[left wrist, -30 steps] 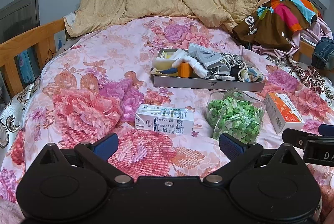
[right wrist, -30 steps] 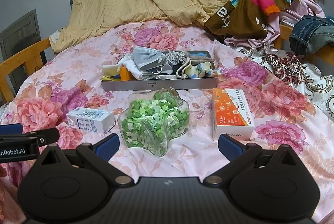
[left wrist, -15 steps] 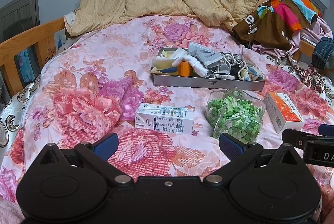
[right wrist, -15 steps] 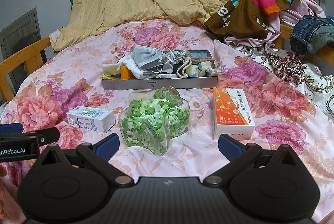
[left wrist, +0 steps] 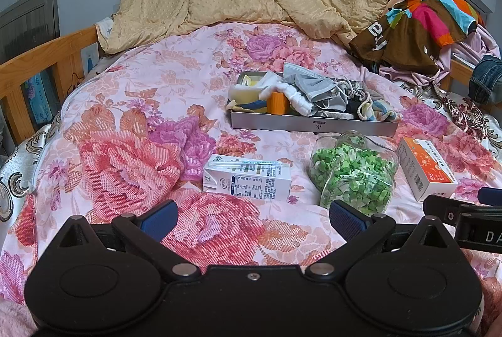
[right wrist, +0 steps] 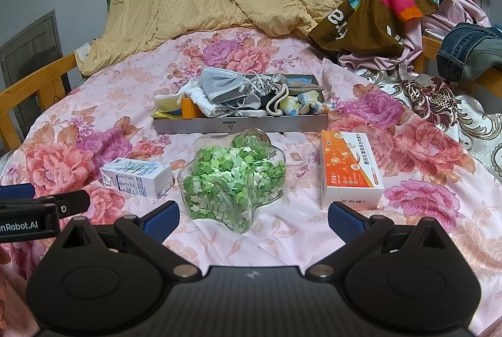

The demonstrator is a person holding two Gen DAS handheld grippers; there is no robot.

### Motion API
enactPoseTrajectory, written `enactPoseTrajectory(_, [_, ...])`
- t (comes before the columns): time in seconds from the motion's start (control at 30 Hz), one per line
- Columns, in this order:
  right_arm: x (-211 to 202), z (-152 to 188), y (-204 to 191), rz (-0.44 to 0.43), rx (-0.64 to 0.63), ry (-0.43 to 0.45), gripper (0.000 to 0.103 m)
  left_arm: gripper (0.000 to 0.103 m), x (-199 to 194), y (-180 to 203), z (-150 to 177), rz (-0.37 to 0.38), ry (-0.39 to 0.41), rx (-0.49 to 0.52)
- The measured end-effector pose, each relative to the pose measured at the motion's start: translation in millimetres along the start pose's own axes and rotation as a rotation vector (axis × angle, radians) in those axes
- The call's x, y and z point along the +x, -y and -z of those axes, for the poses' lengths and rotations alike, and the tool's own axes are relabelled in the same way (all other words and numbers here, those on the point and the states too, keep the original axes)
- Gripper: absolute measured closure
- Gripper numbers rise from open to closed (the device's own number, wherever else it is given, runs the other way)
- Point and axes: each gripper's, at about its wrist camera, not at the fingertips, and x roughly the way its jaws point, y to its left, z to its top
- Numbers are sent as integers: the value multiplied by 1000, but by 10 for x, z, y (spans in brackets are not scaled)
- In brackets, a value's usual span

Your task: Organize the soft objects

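Both the left gripper and the right gripper hovered wide and empty over the bed's near edge, presumably for reach, while the soft objects lay heaped in the metal tray mid-bed.

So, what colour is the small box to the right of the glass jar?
The small box is orange and white, clearest in the right wrist view.

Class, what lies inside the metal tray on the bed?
The metal tray holds a grey face mask, white cloth, an orange block and socks. Anything beneath the pile is hidden.
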Motion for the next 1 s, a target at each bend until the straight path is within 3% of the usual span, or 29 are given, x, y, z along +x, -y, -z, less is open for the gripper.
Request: enactPoseTrajectory(1.0, [-6,23,-25,1,-6,-10,0,1,10,11,31,4,-12,8])
